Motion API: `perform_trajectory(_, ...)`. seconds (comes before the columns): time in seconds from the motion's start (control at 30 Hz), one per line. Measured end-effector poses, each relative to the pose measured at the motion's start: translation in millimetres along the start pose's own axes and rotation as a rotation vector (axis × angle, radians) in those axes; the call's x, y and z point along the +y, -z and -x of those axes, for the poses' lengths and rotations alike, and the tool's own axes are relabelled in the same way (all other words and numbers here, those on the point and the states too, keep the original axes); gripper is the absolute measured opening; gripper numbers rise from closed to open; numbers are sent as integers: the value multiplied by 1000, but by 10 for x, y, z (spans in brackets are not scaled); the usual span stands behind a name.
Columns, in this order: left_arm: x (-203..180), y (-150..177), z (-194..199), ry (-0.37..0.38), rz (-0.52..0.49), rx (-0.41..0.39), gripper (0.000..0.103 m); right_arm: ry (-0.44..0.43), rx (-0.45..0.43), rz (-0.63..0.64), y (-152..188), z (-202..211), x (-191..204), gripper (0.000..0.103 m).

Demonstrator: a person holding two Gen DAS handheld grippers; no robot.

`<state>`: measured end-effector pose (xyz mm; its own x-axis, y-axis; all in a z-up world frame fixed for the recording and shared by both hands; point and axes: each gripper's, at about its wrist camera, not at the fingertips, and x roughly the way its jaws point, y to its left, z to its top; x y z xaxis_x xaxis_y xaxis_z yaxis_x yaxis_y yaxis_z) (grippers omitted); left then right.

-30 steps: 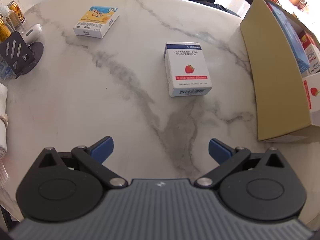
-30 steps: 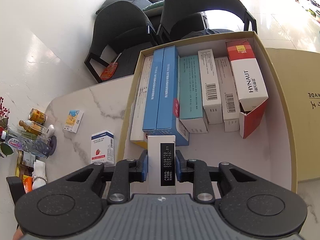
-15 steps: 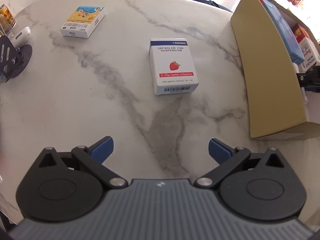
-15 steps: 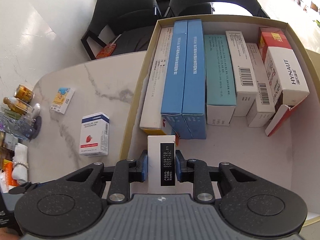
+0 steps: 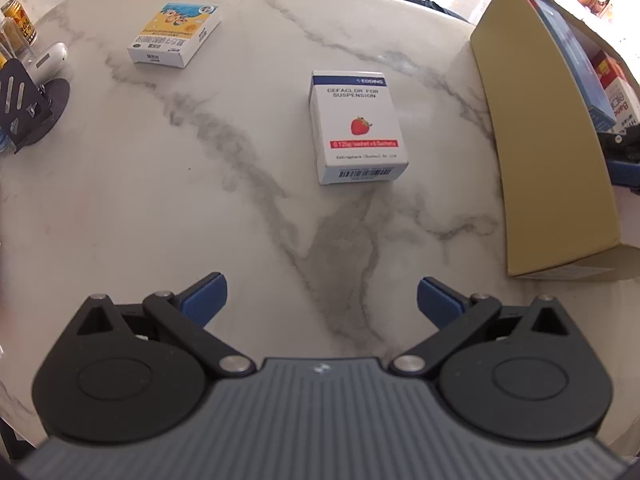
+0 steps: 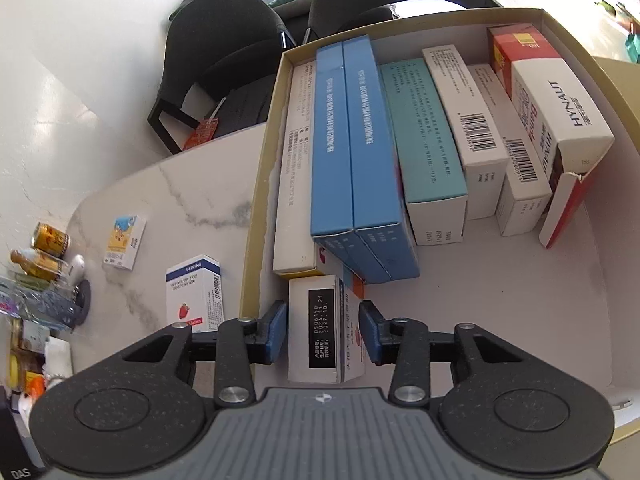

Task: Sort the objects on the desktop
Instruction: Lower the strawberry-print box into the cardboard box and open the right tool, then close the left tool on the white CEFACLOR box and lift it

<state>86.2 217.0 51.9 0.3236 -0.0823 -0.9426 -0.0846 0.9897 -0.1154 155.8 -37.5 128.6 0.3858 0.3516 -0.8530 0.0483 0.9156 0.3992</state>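
In the left wrist view, my left gripper [image 5: 321,294] is open above the marble table [image 5: 224,200]. A white strawberry-print medicine box [image 5: 358,128] lies ahead of it, and a yellow cartoon box [image 5: 175,35] lies further off to the left. In the right wrist view, my right gripper [image 6: 323,334] is over the near left corner of the gold cardboard box [image 6: 256,216]. Its blue pads stand slightly apart. A small white carton with a black date label [image 6: 320,328] sits tilted between them, inside the cardboard box.
Several upright medicine boxes fill the far half of the cardboard box, among them two blue ones [image 6: 352,152] and a red-white one [image 6: 556,120]. Bottles and cans [image 6: 44,248] and a black stand [image 5: 20,100] crowd the table's left edge. Dark chairs [image 6: 224,60] stand behind.
My right gripper has lowered into the cardboard box and its pads have spread; the small carton now leans loose between them. The left gripper has drifted a little over the table.
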Motion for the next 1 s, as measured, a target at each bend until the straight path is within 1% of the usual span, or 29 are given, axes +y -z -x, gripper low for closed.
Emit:
perform_trajectory(0.13, -57, -55, -36, 4, -13, -5, 103, -69, -7, -74, -53, 138, -160, 45)
perform_trajectory(0.2, -105, -96, -56, 8, -26, -7, 103, -87, 4, -83, -69, 171, -213, 45)
perform_trajectory(0.27, -155, -139, -68, 10, -40, -13, 103, -60, 38, -64, -72, 142, -233, 38)
perform_trajectory(0.3, -182, -164, -76, 12, -47, -17, 103, -51, 54, -63, -61, 122, -246, 31)
perform_trajectory(0.33, -202, -186, -87, 13, -52, -19, 103, -63, 65, -72, -49, 102, -262, 26)
perform_trajectory(0.43, -256, -245, -133, 17, -63, -31, 103, -110, 80, -62, -21, 71, -231, 24)
perform_trajectory(0.5, -289, -280, -174, 18, -71, -36, 103, -119, 80, -45, -13, 66, -192, 24)
perform_trajectory(0.63, -363, -355, -240, 0, -94, -56, 103, -138, 86, -54, 8, 91, -209, 24)
perform_trajectory(0.7, -396, -398, -270, -9, -100, -77, 103, -132, 87, -61, 18, 118, -247, 26)
perform_trajectory(0.9, -449, -502, -464, -69, -88, -137, 103, -122, 75, -94, -7, 210, -386, 28)
perform_trajectory(0.93, -455, -506, -496, -79, -85, -143, 102, -122, 70, -96, -14, 230, -400, 28)
perform_trajectory(0.97, -450, -500, -522, -82, -75, -146, 96, -123, 66, -96, -23, 250, -409, 28)
perform_trajectory(1.0, -438, -489, -542, -84, -60, -145, 87, -124, 61, -96, -31, 270, -416, 28)
